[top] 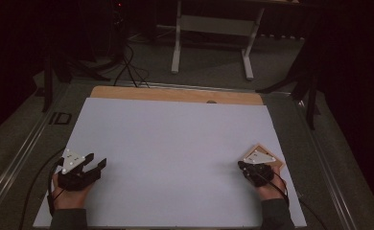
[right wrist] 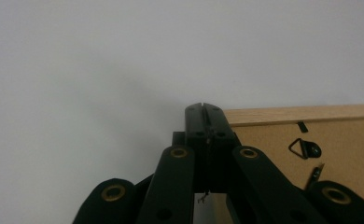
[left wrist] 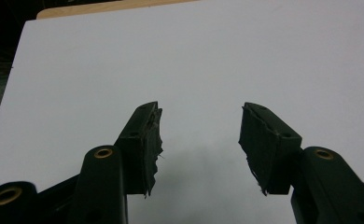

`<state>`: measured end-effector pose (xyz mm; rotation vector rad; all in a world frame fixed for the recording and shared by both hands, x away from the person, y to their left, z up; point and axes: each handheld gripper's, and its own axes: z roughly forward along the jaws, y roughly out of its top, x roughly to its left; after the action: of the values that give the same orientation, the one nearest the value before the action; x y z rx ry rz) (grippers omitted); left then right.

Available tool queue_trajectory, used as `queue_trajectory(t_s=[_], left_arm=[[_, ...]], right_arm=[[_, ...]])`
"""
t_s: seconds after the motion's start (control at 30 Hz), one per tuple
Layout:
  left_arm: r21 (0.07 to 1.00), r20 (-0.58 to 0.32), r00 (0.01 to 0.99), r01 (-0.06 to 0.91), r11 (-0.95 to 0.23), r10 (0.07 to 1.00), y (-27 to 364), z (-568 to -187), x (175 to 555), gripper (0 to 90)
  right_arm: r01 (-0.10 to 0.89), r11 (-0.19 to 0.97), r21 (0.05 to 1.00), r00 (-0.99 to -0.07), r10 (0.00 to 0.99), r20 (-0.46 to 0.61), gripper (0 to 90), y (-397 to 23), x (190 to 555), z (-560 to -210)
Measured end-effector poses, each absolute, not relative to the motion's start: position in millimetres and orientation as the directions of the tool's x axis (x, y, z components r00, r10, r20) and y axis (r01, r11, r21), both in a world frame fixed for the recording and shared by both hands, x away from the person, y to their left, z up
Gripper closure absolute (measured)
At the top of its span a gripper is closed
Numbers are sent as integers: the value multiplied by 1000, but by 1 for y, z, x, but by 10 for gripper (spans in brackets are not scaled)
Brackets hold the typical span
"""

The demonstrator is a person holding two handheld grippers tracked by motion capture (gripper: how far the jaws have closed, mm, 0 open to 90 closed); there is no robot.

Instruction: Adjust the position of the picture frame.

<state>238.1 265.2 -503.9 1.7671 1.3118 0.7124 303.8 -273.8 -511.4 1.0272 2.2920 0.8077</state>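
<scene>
- Picture frame [right wrist: 311, 140] lies back-side up on the white sheet [top: 175, 153], directly under the right gripper [top: 249, 167]; wood border, cork-coloured backing, small metal hanger ring [right wrist: 304, 148].
- Likely light, stiff, flat (glass on the hidden face, if any, would be fragile); take it by the wood border edge.
- Right gripper: jaws clenched together, holding nothing.
- Left gripper [left wrist: 199, 140], well apart from the frame: jaws spread, nothing between.
- Nothing lies between frame and the sheet's middle.

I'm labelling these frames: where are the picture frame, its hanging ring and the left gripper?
picture frame [right wrist: 306, 114], right gripper view, on its wooden top edge.
hanging ring [right wrist: 303, 148], right gripper view, on the triangular metal loop.
left gripper [left wrist: 199, 140], left gripper view, midway between the open fingertips.
</scene>
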Motion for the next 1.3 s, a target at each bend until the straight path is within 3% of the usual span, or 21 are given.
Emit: queue_trajectory(t_s=[0.53, 0.9, 1.3], left_arm=[[856, -21, 303, 498, -139, 953, 265, -504, 238, 476], [859, -26, 298, 494, -131, 954, 266, -504, 238, 476], [856, -22, 300, 499, -137, 954, 265, -504, 237, 476]], right_arm=[[531, 490, 691, -494, 842, -218, 899, -292, 344, -504], [515, 421, 746, -459, 871, -175, 899, -314, 325, -491], [571, 421, 705, -470, 872, -141, 898, -341, 297, -500]])
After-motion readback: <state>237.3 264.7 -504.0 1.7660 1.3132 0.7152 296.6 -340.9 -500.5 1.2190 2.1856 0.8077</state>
